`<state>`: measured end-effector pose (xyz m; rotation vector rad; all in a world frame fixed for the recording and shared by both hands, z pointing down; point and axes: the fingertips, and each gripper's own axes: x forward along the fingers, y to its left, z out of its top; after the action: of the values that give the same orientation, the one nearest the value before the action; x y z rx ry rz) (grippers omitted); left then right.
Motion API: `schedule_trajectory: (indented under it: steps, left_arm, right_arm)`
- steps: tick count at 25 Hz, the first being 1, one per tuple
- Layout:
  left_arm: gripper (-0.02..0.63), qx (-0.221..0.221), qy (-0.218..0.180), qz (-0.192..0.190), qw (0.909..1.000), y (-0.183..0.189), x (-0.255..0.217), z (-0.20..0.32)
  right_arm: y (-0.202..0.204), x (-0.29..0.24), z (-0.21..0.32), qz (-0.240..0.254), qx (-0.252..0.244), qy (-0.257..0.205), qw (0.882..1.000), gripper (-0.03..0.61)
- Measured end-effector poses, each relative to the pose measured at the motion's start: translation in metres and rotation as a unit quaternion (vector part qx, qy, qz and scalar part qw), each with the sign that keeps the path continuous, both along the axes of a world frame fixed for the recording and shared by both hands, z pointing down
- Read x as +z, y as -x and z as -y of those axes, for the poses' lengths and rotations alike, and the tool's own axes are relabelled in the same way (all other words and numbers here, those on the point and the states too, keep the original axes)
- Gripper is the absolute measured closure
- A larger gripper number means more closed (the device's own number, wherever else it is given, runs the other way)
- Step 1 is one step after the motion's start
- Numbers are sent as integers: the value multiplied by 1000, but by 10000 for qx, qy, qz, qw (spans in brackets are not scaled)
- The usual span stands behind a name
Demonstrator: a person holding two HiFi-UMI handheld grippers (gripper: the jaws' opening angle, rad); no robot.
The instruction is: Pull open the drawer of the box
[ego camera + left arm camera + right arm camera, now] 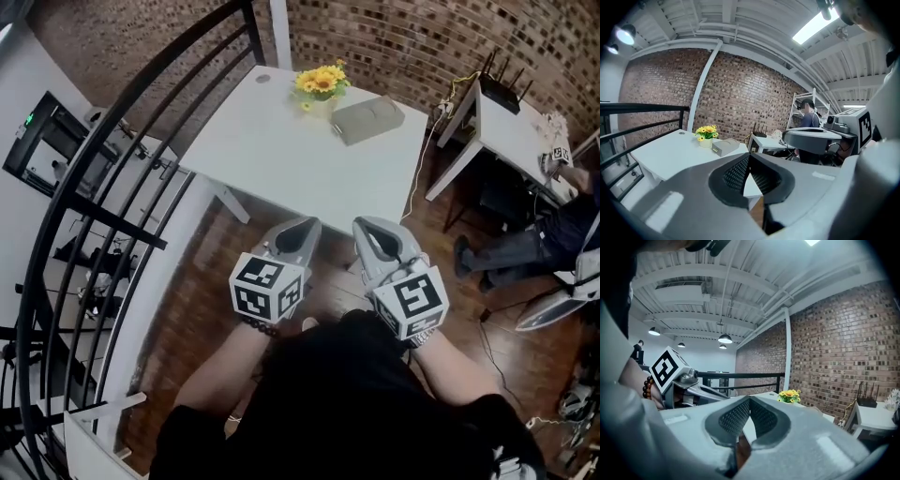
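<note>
Short of the white bench (281,159), the left claw (302,228) and right claw (368,227) hang side by side over the floor, each pressed together on nothing, probably a resting carry before any reach. The grey box (367,120), its drawer seemingly closed, sits at the bench's far edge beside yellow flowers (321,82), well apart from both.

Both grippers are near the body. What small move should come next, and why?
Probably carry the right gripper forward toward the flat grey box on the white table: it and the left gripper are shut, empty and well short of the box.
</note>
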<state>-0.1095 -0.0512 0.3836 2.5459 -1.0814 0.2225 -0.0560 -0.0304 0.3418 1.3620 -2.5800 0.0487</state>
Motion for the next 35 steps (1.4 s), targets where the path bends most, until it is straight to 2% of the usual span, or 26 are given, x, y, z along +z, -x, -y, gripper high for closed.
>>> schedule_trajectory:
  steps: [7,16,21,24,28,35]
  left_arm:
    - [598,2,223,-73,9997,-5,19,45]
    - [598,-144,635,32,9979,-37,43,125]
    - [598,-335,990,-170,9944,-60,58,170]
    - [598,-458,1096,-164,9928,-67,66,186]
    - [569,-494,1302,-118,9902,-73,82,198]
    - [569,-590,1700,-297,9832,-76,113,244]
  right_arm:
    - [-5,12,42,-54,49,135,9999,586]
    - [-40,25,119,36,-53,351,9994,586]
    - [-62,34,155,30,-242,461,9986,586]
    - [-70,42,169,4,-341,519,9981,586]
    - [-74,55,183,-30,-353,687,9970,586]
    - [-74,72,212,-162,-347,788,9962,586]
